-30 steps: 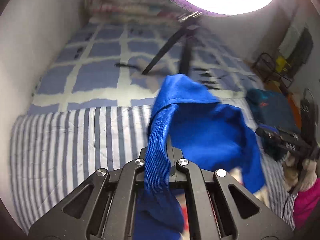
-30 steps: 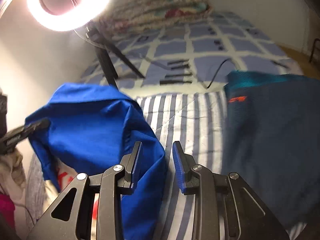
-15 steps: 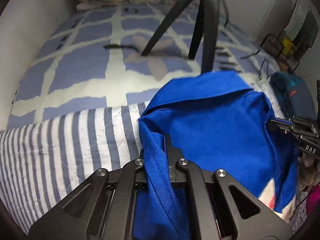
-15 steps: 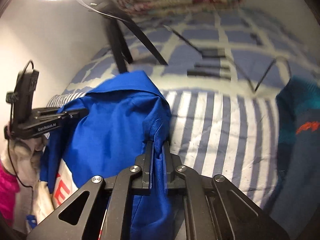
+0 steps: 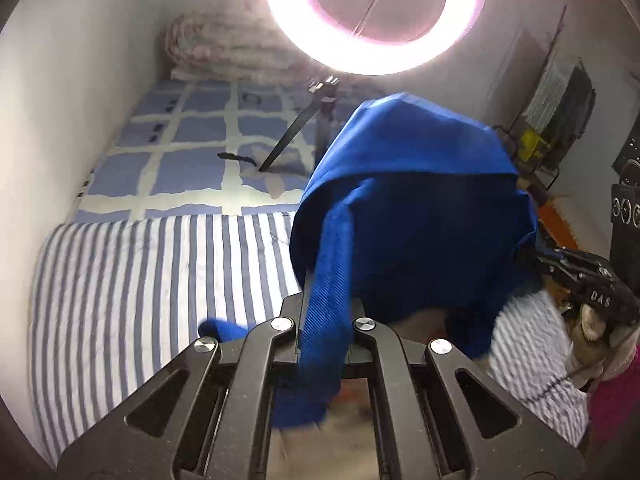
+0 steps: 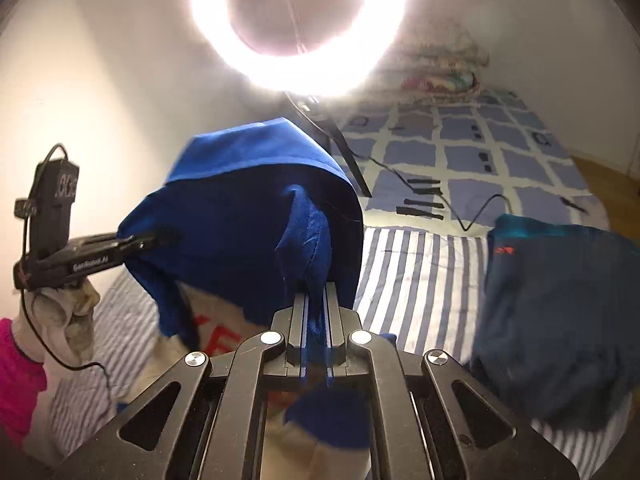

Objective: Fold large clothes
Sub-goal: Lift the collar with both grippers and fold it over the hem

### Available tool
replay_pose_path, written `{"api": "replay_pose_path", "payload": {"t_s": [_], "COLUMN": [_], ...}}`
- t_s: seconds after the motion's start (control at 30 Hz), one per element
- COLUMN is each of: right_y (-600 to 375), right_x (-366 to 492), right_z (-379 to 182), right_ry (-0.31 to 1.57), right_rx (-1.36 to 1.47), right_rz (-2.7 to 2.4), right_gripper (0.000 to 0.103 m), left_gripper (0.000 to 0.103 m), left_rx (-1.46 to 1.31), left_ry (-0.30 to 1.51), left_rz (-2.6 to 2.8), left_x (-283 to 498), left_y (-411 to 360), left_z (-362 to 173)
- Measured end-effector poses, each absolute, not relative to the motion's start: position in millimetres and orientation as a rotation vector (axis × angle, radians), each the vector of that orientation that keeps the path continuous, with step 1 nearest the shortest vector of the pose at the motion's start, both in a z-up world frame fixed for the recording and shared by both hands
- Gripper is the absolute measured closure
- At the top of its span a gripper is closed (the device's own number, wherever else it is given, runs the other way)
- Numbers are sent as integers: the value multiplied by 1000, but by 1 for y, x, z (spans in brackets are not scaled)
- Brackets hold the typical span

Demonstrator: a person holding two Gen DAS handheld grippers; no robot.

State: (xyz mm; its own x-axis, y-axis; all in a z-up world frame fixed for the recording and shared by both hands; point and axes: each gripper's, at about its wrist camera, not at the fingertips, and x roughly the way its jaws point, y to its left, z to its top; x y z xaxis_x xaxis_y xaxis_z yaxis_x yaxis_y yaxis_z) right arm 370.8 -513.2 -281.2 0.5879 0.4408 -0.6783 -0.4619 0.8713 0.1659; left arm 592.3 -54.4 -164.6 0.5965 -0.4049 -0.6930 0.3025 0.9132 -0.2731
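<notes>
Hanging between both grippers, the blue garment point(image 5: 420, 208) is above the striped bed point(image 5: 140, 280); left gripper point(image 5: 325, 320) and right gripper point(image 6: 316, 312) jaws pinch its edges. Folding looks barely begun; dark teal garment point(image 6: 560, 320) waits at three o'clock.

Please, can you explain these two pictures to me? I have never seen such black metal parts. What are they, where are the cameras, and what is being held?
There is no robot. A person holds a hand tool with a two-finger claw in each hand, and each tool carries a wide-angle camera looking along its fingers. One picture comes from the left claw, the other from the right claw. Both claws are shut on the same blue garment, held above a bed with a striped blanket. A dark teal garment lies on the bed. The bright circle is a ring light on a stand.
</notes>
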Motion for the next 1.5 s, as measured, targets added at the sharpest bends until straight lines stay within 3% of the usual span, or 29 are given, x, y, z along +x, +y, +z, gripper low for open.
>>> {"api": "replay_pose_path", "payload": {"t_s": [0.2,0.37,0.6,0.8,0.93,1.03,1.17,1.23,1.3,1.5], "right_y": [-519,-526,-532,-519,-518,-525,-543,-553,-560,-582], "right_x": [282,206,118,74,63,54,42,26,14,-19], "right_z": [-247,-250,-297,-366,-382,-370,-338,-317,-300,-258], "right_ry": [760,764,811,927,972,968,930,886,853,757], "right_rx": [-50,-73,-80,-204,-266,-295,-277,-275,-265,-215], "right_rz": [549,561,576,562,551,543,536,525,514,502], "right_gripper": [98,98,98,98,98,91,89,88,77,74], "left_gripper": [103,103,103,102,101,95,74,71,63,54], "left_rx": [-104,-131,-142,-136,-61,-10,12,51,129,498], "left_ry": [818,824,854,932,953,947,922,902,886,754], "left_rz": [-418,-425,-379,-353,-363,-377,-376,-377,-353,-249], "left_x": [488,414,330,304,283,265,239,228,219,201], "left_y": [-48,-33,-11,-1,-5,-4,1,-1,-6,-38], "left_z": [-141,-155,-205,-246,-251,-241,-223,-212,-210,-230]}}
